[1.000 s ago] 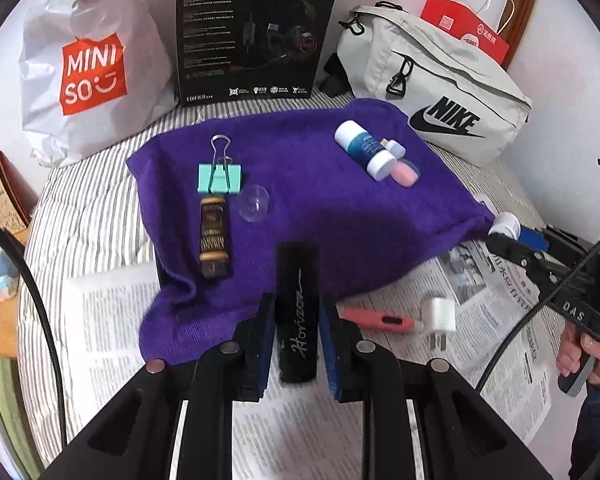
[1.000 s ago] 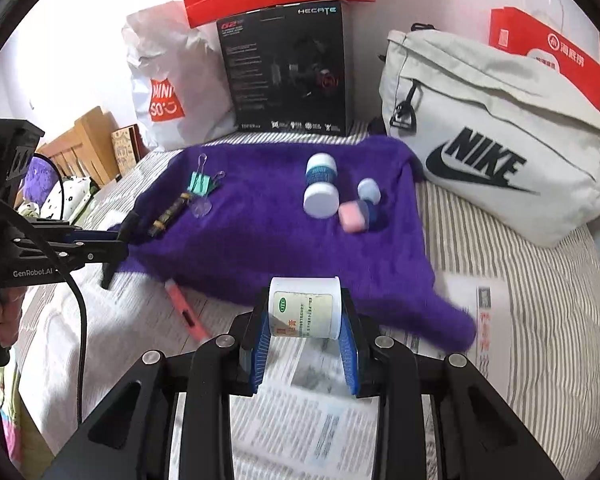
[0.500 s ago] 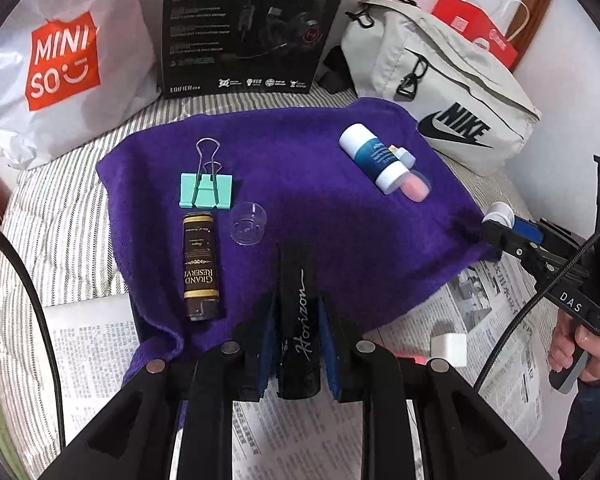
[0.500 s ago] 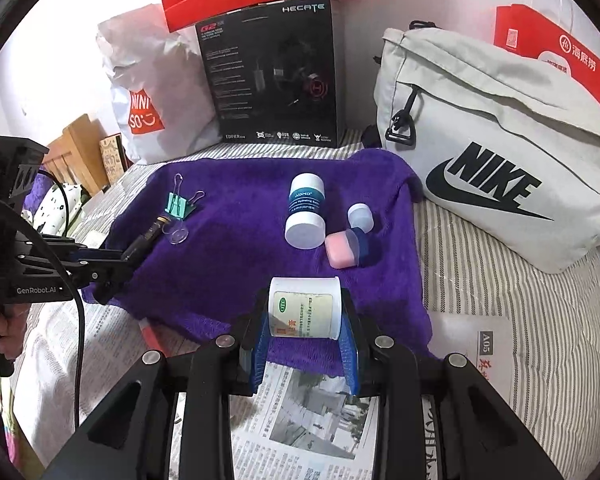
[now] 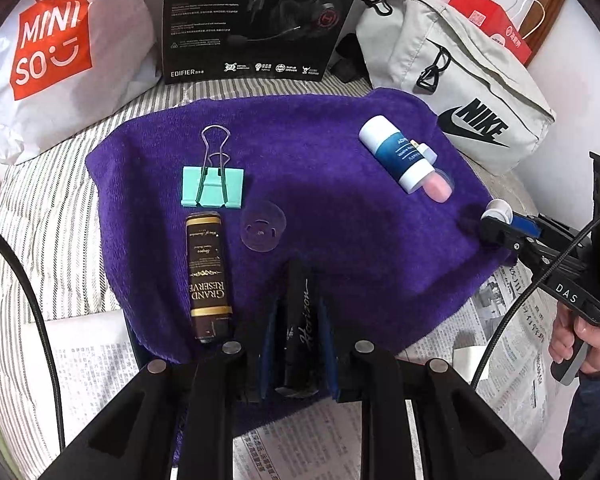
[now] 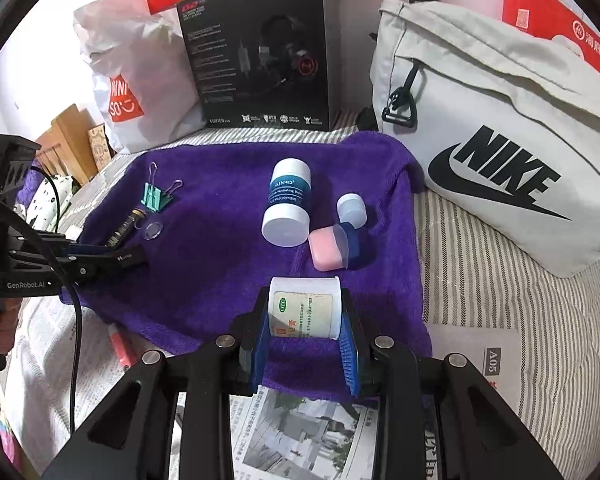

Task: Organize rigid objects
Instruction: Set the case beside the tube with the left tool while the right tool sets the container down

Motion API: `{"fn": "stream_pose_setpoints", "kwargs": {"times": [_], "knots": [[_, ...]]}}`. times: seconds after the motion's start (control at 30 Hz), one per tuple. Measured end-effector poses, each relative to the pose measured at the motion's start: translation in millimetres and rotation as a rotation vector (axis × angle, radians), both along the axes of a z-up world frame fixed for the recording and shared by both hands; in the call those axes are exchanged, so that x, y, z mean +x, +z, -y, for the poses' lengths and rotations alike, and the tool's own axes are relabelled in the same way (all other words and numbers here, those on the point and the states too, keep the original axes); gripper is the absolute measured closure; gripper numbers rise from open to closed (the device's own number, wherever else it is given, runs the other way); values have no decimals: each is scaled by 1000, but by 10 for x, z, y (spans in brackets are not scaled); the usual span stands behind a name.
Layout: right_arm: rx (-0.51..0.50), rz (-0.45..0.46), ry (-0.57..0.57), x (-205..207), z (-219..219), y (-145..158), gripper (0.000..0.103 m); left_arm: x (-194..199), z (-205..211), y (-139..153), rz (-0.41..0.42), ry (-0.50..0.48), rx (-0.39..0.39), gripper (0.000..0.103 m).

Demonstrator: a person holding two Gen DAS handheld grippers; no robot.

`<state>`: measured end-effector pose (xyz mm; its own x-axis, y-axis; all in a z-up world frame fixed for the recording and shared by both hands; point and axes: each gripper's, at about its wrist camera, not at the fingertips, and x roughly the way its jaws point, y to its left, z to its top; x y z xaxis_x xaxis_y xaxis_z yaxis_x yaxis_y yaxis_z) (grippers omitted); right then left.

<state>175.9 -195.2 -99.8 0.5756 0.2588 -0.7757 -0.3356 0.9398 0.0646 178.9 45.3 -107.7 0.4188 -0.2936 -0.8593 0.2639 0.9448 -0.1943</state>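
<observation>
Over the near edge of the purple towel (image 5: 340, 216) on the bed, the left tool (image 5: 296, 344) pinches a black tube lengthwise (image 5: 298, 320), and the right tool (image 6: 304, 320) pinches a white labelled jar crosswise (image 6: 304, 304).

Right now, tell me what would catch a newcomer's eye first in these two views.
The purple towel spread over the striped bed dominates, with a mint binder clip and a blue-and-white bottle lying on it. Close to each camera, the left gripper is shut on a black Horizon stick, and the right gripper is shut on a small white labelled jar. Behind stands a grey Nike bag.
</observation>
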Motion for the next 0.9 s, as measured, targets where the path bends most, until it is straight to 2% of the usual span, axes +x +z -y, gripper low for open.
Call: {"fn": "stream_pose_setpoints", "kwargs": {"times": [0.43, 0.67, 0.9], "knots": [[-71, -77, 20, 194, -92, -275, 72, 44, -5, -103, -22, -21, 26, 83], [-86, -94, 13, 252, -62, -299, 72, -14, 46, -114, -28, -42, 89, 81], [-81, -101, 36, 250, -64, -305, 66, -50, 34, -89, -49, -28, 102, 74]]}}
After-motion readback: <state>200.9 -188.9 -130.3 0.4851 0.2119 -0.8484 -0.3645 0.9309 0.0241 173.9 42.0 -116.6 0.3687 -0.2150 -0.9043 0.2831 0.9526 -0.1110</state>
